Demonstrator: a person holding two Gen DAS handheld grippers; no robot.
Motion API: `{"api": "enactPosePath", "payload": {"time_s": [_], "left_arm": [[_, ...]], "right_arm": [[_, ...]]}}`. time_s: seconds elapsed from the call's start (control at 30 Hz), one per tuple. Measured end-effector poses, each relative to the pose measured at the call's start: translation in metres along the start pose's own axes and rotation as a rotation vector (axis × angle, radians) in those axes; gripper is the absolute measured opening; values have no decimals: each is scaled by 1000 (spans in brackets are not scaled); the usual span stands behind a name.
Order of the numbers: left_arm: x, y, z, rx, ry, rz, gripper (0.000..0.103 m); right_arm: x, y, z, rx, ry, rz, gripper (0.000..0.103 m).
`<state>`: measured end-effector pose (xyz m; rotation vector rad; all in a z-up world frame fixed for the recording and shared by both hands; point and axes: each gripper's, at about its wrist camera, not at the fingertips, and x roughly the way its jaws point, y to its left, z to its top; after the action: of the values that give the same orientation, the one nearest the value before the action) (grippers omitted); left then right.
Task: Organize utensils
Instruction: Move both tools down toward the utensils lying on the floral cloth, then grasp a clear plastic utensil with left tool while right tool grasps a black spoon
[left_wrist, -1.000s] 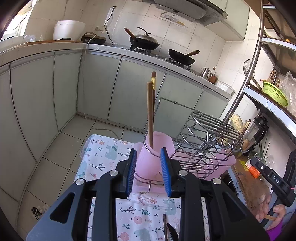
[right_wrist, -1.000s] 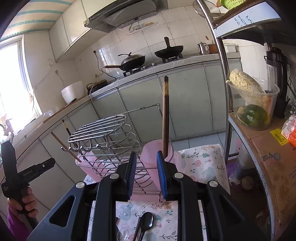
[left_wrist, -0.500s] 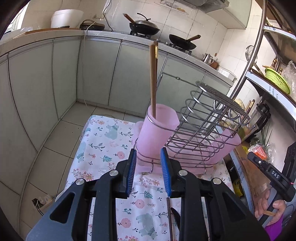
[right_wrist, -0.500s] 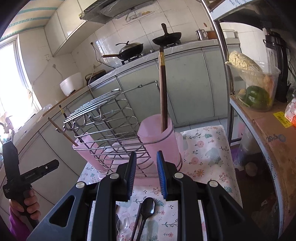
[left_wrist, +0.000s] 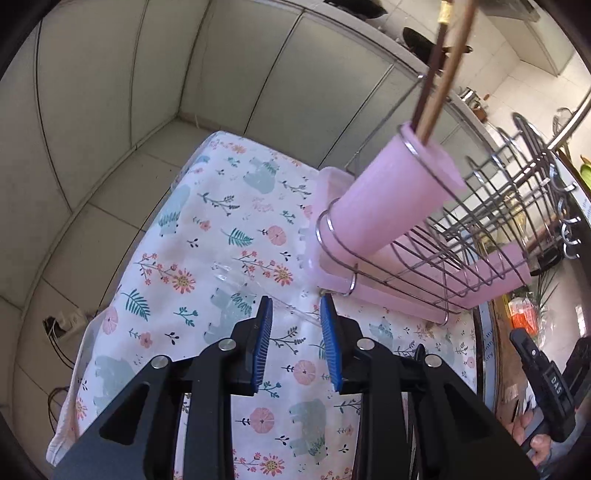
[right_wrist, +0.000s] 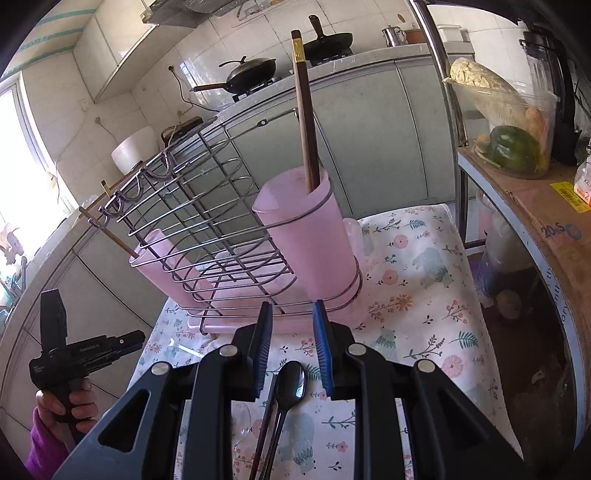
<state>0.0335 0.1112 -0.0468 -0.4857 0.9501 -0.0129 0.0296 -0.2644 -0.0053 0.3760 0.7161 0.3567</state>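
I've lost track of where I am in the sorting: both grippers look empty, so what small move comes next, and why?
Probably lower the right gripper onto the black spoon. The spoon lies loose on the flowered cloth just below its open, empty fingers, beside a chopstick, while the pink cup in the wire rack already holds chopsticks upright and looks like the place to put it.

Black spoon (right_wrist: 291, 384): lies flat on floral cloth, bowl up, just below/behind right jaws' gap, handle running down w/ a dark chopstick (right_wrist: 263, 424) alongside, touching or nearly.

Clear plastic utensil (left_wrist: 258, 291): flat on cloth, diagonal, one end reaching betw left jaws; exact type can't tell.

Pink cup (right_wrist: 314, 236) in wire rack (right_wrist: 192, 229): upright, ahead of both jaw pairs, holds 2 chopsticks (right_wrist: 304, 110) standing – one dark w/ gold band, one lighter wood.
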Motion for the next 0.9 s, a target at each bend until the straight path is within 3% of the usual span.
{"api": "enactPosePath", "payload": {"time_s": [0.2, 0.43, 0.7, 0.8, 0.83, 0.9], "left_arm": [[32, 24, 15, -176, 89, 1, 27], [64, 42, 21, -303, 150, 68, 27], [70, 53, 24, -438, 95, 28, 27], [70, 51, 24, -409, 76, 30, 26], [69, 51, 24, -405, 73, 30, 24], [69, 52, 23, -412, 71, 21, 9]], "right_arm": [[8, 1, -4, 1, 24, 11, 21], [14, -5, -4, 13, 38, 10, 21], [25, -5, -9, 15, 76, 22, 21], [28, -3, -11, 5, 91, 22, 21], [29, -3, -12, 4, 95, 21, 21], [31, -2, -14, 8, 101, 25, 21]]}}
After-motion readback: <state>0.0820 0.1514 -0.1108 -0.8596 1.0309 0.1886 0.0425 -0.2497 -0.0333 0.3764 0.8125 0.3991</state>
